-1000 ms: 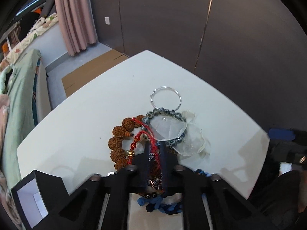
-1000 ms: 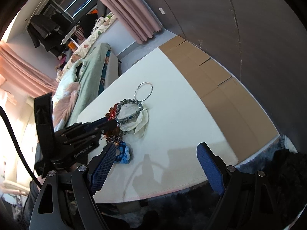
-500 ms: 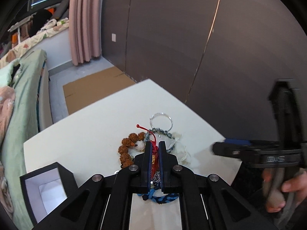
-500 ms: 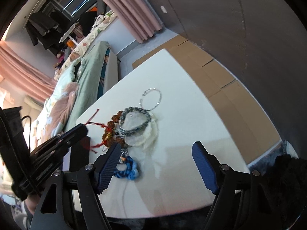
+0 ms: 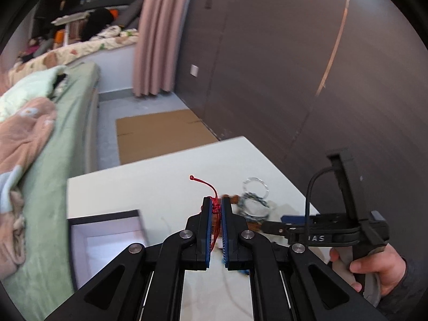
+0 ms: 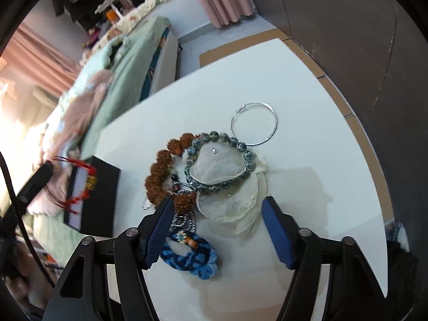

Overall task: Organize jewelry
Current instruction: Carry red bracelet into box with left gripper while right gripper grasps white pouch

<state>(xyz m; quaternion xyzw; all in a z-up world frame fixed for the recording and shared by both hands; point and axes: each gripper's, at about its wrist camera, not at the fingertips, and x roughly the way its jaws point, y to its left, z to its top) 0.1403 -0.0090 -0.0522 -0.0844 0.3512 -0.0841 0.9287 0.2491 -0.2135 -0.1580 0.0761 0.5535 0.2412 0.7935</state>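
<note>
Your left gripper [image 5: 216,204] is clamped on the red cord bracelet [image 5: 215,208] — knot pinched between the blue pads, one beaded tail curling up past the tips, the piece lifted clear of the white table [image 5: 149,187]. In the right wrist view that bracelet [image 6: 80,184] dangles above the open black box [image 6: 104,187], which sits at the table's left edge. Your right gripper [image 6: 218,208] has just been closing, but its jaws stand apart with nothing between the pads; it hovers over the jewelry pile. In the pile: brown seed-bead bracelet [image 6: 160,165], grey bead bracelet [image 6: 214,160] lying on white sheer pouches [image 6: 230,203], thin silver bangle [image 6: 254,123] touching the grey beads, blue braided bracelet [image 6: 190,256] nearest the gripper. Your right hand [image 5: 374,270] grips the handle.
</note>
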